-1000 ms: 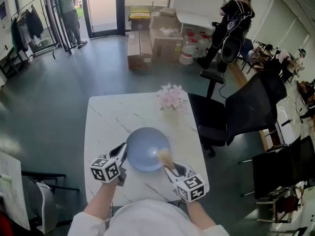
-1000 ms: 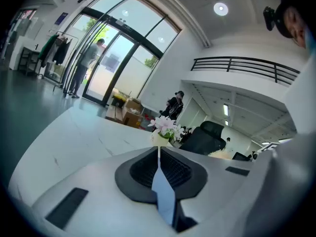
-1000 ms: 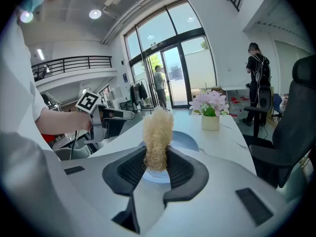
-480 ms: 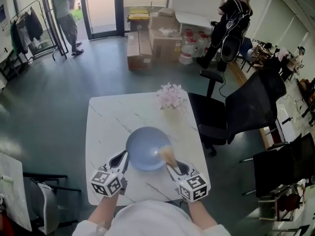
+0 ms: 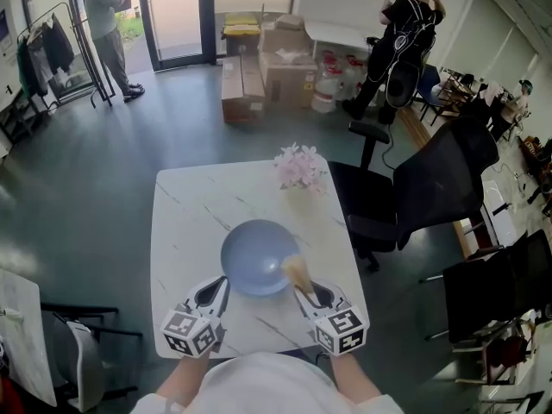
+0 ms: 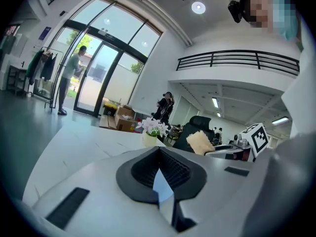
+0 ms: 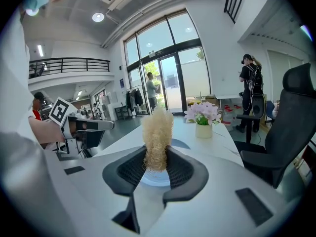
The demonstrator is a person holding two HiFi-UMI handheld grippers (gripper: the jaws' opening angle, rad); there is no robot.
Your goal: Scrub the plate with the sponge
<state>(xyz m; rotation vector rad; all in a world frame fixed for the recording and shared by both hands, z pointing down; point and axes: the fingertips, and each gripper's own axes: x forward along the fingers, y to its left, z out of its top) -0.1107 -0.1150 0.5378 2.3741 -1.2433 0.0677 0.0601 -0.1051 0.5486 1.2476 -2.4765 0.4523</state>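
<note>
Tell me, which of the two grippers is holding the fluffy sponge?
The right gripper: the tan sponge sticks up from between its jaws. The left gripper has its jaws shut, with no sponge in them.

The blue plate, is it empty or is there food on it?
Empty. In the head view the plate shows bare blue all over; only the sponge, held in the right gripper, is at its edge.

The blue plate (image 5: 256, 257) looks smooth with a soft satin sheen, on a polished, grey-veined marble-look counter (image 5: 198, 205). At its 4 o'clock rim, the sponge (image 5: 297, 273) is coarse, straw-like fibre.
</note>
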